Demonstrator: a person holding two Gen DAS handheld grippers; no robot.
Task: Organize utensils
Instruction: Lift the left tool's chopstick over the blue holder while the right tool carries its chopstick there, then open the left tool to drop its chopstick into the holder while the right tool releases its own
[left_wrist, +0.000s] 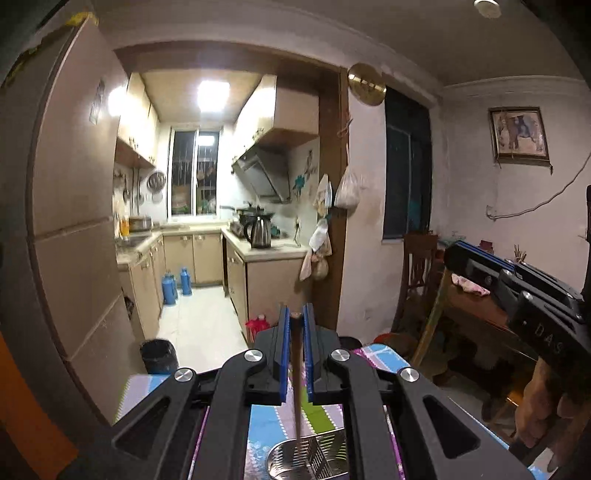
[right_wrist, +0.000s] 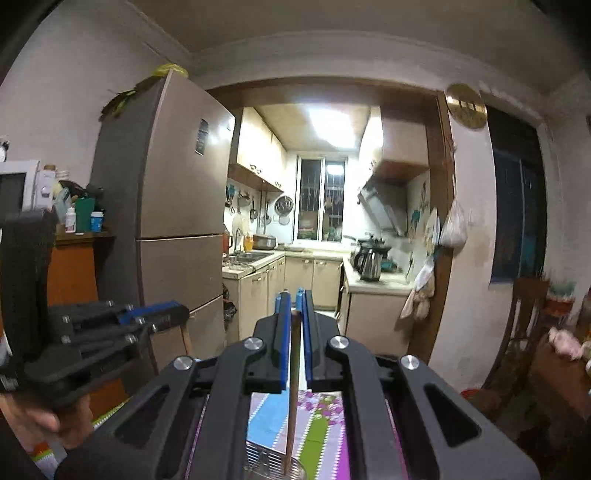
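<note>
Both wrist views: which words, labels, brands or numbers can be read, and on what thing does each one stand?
"DAS": embossed on the black body of the right gripper, cut off by the picture edge.
Sticker on the fridge door: too blurred to read.
Bottles beside the fridge: labels too small to read.
Framed picture: no readable text.

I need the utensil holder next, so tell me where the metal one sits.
The metal utensil holder sits low in both wrist views, on the patterned tablecloth directly beneath the left gripper.
</note>
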